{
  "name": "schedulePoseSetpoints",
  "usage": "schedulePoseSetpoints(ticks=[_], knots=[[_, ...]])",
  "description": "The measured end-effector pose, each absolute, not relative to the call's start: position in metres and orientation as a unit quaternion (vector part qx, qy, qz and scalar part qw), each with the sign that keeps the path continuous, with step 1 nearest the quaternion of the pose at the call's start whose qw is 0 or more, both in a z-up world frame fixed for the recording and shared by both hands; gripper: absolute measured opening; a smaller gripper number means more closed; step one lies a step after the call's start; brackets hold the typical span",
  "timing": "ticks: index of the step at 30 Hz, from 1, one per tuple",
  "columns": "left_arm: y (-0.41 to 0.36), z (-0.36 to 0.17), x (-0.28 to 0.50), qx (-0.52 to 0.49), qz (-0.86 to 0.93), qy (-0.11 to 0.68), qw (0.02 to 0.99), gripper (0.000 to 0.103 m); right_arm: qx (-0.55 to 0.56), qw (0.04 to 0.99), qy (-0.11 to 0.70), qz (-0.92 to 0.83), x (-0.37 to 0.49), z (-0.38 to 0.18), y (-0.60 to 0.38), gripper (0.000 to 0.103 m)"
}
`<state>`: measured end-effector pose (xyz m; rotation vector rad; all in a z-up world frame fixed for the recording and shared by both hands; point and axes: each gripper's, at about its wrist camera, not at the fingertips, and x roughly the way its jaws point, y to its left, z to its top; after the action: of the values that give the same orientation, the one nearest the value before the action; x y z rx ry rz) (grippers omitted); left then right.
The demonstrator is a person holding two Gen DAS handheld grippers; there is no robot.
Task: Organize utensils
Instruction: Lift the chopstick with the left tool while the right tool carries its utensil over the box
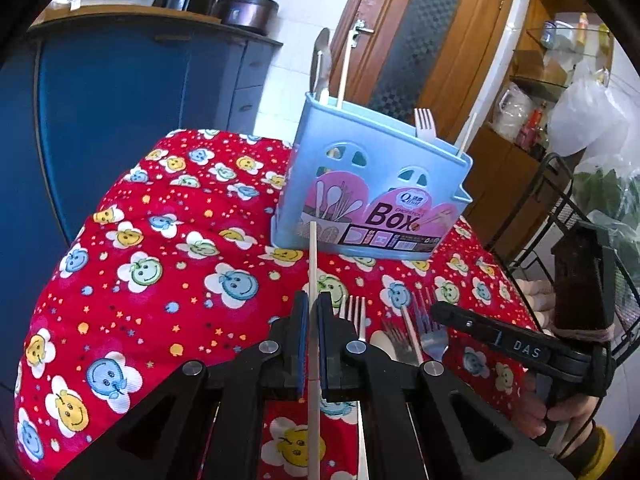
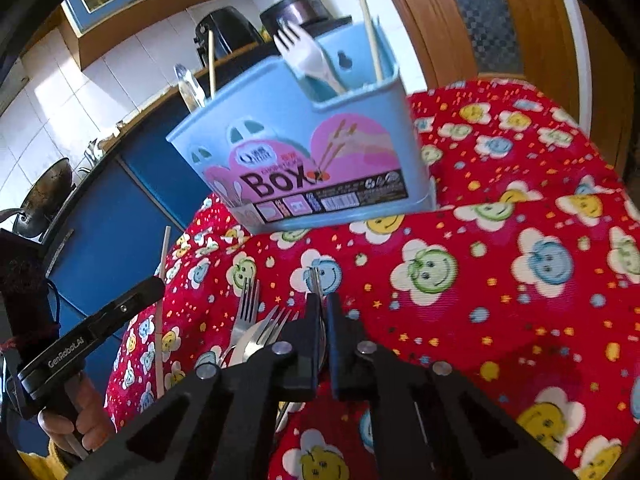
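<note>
A light blue utensil box [image 1: 372, 196] stands on the red smiley tablecloth; it holds a spoon [image 1: 321, 62], a white fork [image 1: 425, 124] and chopsticks. My left gripper [image 1: 313, 304] is shut on a pale chopstick [image 1: 313, 264] that points toward the box. Loose metal forks [image 1: 428, 328] and a chopstick lie on the cloth to its right. In the right wrist view the box [image 2: 304, 152] is ahead, and my right gripper [image 2: 322, 304] is shut on a metal fork [image 2: 316, 280] whose tines stick out past the fingers. More forks [image 2: 248, 320] lie to its left.
The table [image 1: 160, 240] drops off at its left and right edges. Blue cabinets [image 1: 120, 112] stand behind at left, a wooden door [image 1: 420, 40] behind the box, a black wire rack [image 1: 568, 216] with bags at right. The other gripper's handle [image 2: 92, 336] is at left.
</note>
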<state>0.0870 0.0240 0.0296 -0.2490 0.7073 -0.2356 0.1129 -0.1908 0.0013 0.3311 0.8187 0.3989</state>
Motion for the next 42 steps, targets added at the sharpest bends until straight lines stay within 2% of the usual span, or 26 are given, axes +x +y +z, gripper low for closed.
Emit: schedulePoseSetpoints(ticks=[14, 25, 42], knots=[[0.021, 0.055, 0.083, -0.135, -0.120, 0.302, 0.936, 0.004, 0.141, 0.937, 0.288, 0.140, 0.073, 0.061, -0.211, 0.004], [0.023, 0.082, 0.082, -0.144, -0.116, 0.260, 0.948, 0.004, 0.126, 0.955, 0.244, 0.112, 0.068, 0.095, -0.215, 0.004], [0.022, 0.159, 0.114, -0.110, -0.095, 0.172, 0.974, 0.004, 0.060, 0.978, 0.184, 0.073, 0.092, 0.162, -0.217, 0.004]])
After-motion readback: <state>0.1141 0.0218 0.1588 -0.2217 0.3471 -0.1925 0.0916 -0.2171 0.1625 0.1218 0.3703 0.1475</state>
